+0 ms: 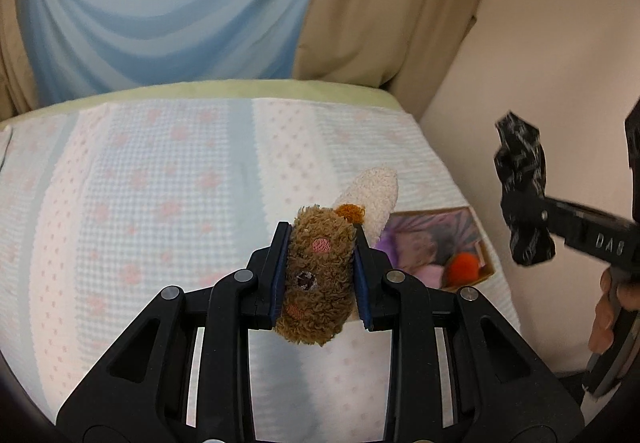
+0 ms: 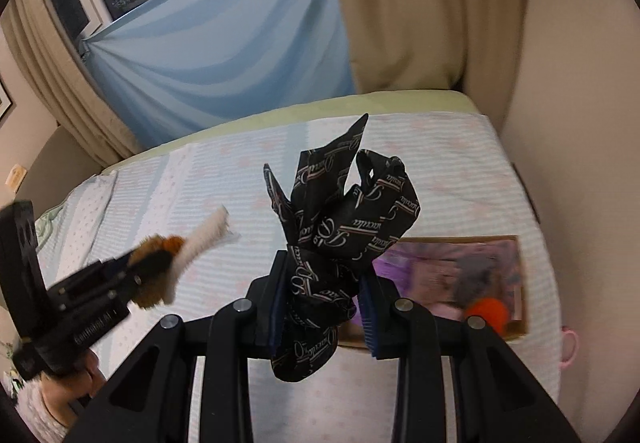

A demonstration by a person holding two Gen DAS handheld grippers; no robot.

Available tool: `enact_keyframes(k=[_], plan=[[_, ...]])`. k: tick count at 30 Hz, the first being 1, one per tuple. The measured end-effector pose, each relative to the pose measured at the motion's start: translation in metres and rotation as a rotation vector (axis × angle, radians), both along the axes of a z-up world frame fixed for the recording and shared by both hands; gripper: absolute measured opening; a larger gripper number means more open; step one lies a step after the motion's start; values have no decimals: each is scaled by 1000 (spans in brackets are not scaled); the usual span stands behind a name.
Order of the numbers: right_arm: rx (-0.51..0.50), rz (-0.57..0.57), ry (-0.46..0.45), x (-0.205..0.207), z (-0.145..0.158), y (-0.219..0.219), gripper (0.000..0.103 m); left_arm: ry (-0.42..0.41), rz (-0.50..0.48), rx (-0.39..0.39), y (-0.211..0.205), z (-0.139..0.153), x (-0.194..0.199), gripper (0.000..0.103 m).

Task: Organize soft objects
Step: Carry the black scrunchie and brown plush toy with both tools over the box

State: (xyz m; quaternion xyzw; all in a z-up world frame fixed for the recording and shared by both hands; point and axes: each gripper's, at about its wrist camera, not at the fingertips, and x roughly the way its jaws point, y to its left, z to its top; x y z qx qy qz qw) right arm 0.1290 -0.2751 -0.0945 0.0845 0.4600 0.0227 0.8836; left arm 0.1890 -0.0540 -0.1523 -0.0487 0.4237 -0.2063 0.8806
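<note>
While the left gripper (image 1: 320, 275) pinches a brown plush (image 1: 318, 275) between its jaws above the bed (image 1: 160, 183), a white plush part (image 1: 374, 195) sticks out past it. To the right, the right gripper (image 2: 326, 303) has its jaws clamped on a black printed cloth (image 2: 344, 211), bunched and held in the air. Farther right, an open cardboard box (image 2: 520, 283) sits on the bed near the wall; it holds purple fabric (image 2: 420, 267), a blurred grey item (image 2: 476, 275) and an orange ball (image 2: 488, 313).

Plush toy (image 1: 320, 275): shaggy brown pile, white terry part. Scarf (image 2: 344, 227): smooth printed black cloth. Beneath both, bedspread (image 1: 160, 183): waffle-textured matt cloth.
</note>
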Motion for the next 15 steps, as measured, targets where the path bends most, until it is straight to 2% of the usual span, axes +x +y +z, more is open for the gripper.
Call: enact_keyframes(k=[5,10,15], plan=[[-16,-35,36,-7,-13,-67,29,9,-6,-3,-63,-12,3,25],[-27,-59,104,-5,-37,-122,29,85,10,-16,-119,-42,15,25],[-5,-92,175,3,-72,-158,29,145,9,32,-159,-75,30,25]])
